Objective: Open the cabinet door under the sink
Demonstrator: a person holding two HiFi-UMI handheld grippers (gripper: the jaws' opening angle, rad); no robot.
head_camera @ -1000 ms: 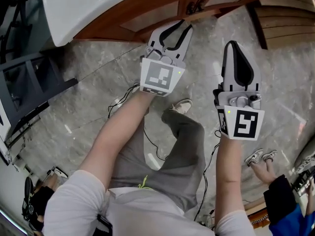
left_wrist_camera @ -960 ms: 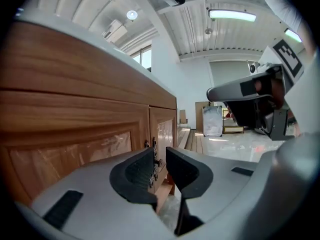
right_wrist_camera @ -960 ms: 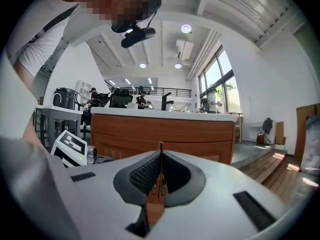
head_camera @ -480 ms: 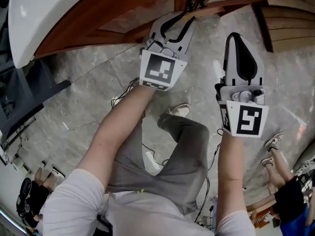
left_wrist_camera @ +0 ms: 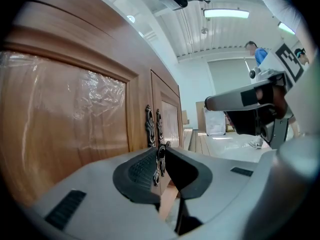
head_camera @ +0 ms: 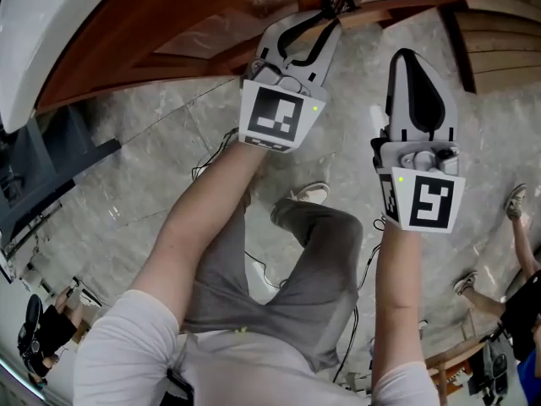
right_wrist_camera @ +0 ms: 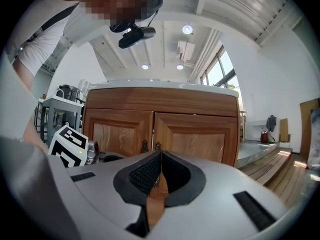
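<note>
Left tool (head_camera: 326, 24) outstretched, jaws pinching cabinet door handle (left_wrist_camera: 159, 128)

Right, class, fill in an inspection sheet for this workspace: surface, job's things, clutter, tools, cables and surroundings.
Surface: grey marbled floor; no worktop in use.
Job's things: wooden cabinet under the white sink, both doors look shut; two dark door handles at the centre seam.
Clutter: nothing seen at the cabinet front.
Tools: left tool closed on one door handle; right tool closed, empty, held back from the doors.
Cables: black cable lying on the floor by the operator's feet.
Surroundings: dark rack to the left, wooden steps to the right, other people's feet nearby.
</note>
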